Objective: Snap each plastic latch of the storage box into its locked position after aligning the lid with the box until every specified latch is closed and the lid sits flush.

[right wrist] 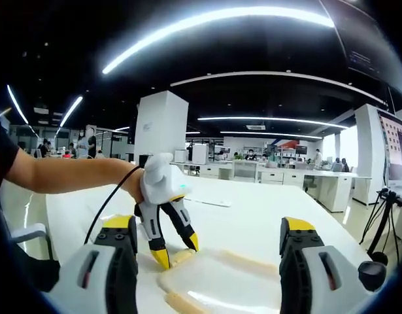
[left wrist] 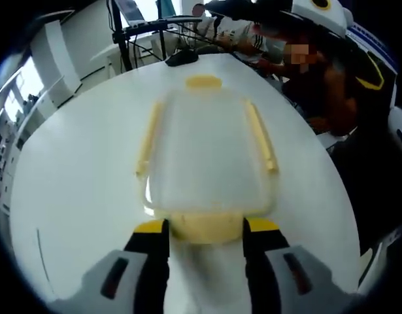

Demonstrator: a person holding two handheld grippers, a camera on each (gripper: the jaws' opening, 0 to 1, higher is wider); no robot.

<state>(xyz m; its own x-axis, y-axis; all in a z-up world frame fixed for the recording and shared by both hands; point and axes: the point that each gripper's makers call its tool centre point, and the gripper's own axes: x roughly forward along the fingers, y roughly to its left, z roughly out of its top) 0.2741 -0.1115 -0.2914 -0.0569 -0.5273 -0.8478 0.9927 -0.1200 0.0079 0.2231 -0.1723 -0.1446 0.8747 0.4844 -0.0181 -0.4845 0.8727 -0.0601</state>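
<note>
Open-plan office: long ceiling light strips, white desks, a white pillar at 11 o'clock in the right gripper view. Work surface is a white table (left wrist: 76, 183).

Left gripper view: I see the storage box (left wrist: 207, 163) dead centre on the table, translucent lid (left wrist: 207, 140) on it, pale yellow latches on its sides. Near latch (left wrist: 206, 227) sits at 6 o'clock, right between my left gripper (left wrist: 206, 230) tips. Jaws are spread, one each side of that latch, yellow tips just beside its ends; can't tell if they touch it. Nothing clamped. Side latches run along the lid at 9 o'clock (left wrist: 149, 139) and 3 o'clock (left wrist: 261, 136), both look flared out from the box. Far latch (left wrist: 203, 82) at 12 o'clock. A seated person (left wrist: 318, 78) is past the table edge at 1–2 o'clock; a black tripod (left wrist: 122, 33) stands at 11.

Right gripper view: right gripper (right wrist: 210, 248) jaws are wide apart, holding nothing, hanging over the box (right wrist: 220, 281) at 6 o'clock. The left gripper (right wrist: 176, 252) comes in from 9 o'clock on a bare forearm (right wrist: 70, 176), its yellow tips down on the latch (right wrist: 181, 256) at the box end.
</note>
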